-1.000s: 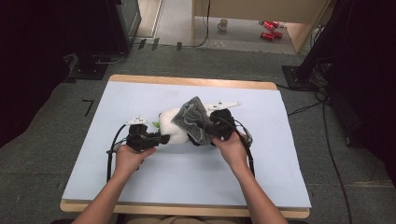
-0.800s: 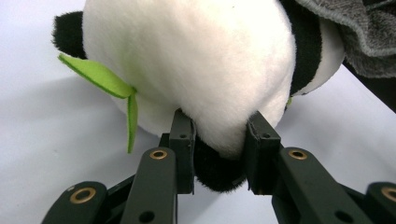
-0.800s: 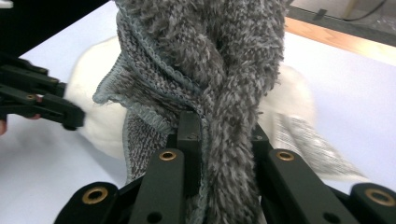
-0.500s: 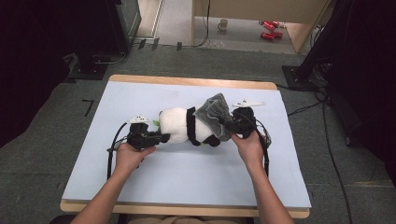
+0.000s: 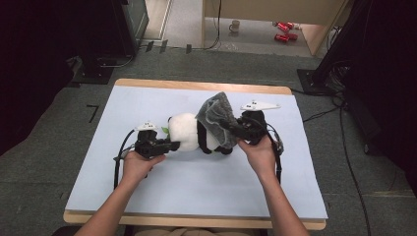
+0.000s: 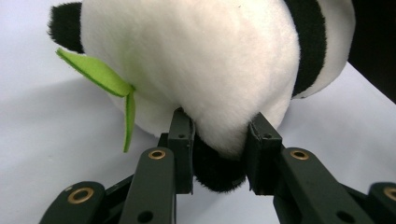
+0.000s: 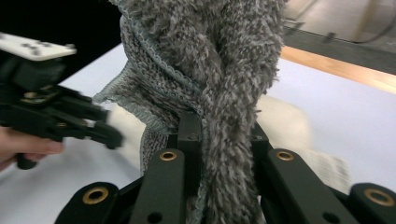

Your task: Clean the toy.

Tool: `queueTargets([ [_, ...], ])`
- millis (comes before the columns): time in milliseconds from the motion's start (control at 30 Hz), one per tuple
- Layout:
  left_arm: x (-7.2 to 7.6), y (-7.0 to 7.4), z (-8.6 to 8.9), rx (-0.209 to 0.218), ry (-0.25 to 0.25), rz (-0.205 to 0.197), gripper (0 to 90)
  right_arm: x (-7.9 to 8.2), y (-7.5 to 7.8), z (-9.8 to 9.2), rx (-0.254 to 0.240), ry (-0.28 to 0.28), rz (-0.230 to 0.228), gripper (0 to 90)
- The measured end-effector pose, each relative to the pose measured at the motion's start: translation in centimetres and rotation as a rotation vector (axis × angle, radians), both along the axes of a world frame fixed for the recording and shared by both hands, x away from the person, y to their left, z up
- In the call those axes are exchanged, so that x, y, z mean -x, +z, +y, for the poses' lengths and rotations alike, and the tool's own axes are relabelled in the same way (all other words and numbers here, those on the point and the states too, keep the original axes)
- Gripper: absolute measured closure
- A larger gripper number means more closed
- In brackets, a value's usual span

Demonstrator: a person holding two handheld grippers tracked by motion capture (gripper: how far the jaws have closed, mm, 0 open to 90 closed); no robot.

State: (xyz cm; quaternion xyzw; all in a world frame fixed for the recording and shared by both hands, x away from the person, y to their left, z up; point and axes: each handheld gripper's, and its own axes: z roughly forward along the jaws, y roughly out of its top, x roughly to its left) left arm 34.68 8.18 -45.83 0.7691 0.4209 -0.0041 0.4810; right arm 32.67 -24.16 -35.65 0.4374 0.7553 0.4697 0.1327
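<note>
Grey cloth coming off a plush panda on the tabletop

The left gripper (image 5: 169,145) has its fingers (image 6: 182,140) clamped on a black-tipped part of the panda (image 5: 189,132), pinning the toy near the middle of the tabletop (image 5: 147,191). The right gripper (image 5: 228,127) has its fingers (image 7: 189,135) pinched tight on the grey cloth (image 5: 216,115), lifted above the toy's far end (one edge still drapes the body). The step looks like stripping the cloth; next, a steady pull up and away while the left holds firm.
</note>
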Motion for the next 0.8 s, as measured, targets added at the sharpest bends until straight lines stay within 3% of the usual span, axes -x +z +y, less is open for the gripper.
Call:
queueTargets([
  [133,0.4,0.2,-0.6,0.037,-0.013,0.036,68.0,0.2,-0.5,2.5,0.017,0.072,0.005,76.0],
  [233,1.0,0.3,-1.3,0.01,-0.022,0.014,67.9,0.2,-1.5,4.5,0.022,0.122,0.037,76.1],
  [333,1.5,0.5,-1.6,0.02,-0.007,0.014,67.9,0.2,-2.5,6.3,0.025,0.17,0.065,76.0],
  [400,1.7,0.7,-1.6,0.023,0.001,0.019,67.9,0.3,-3.3,7.5,0.057,0.192,0.073,75.8],
  [467,1.8,0.8,-1.5,-0.004,0.007,0.029,68.1,0.2,-4.0,8.2,0.089,0.195,0.064,75.6],
  [700,1.3,0.6,-0.9,-0.013,0.008,0.037,68.8,-0.3,-4.8,7.3,0.149,0.187,0.053,75.4],
  [800,0.9,0.7,-0.3,0.008,0.014,0.039,68.9,-0.5,-4.8,6.2,0.181,0.141,0.056,75.6],
])
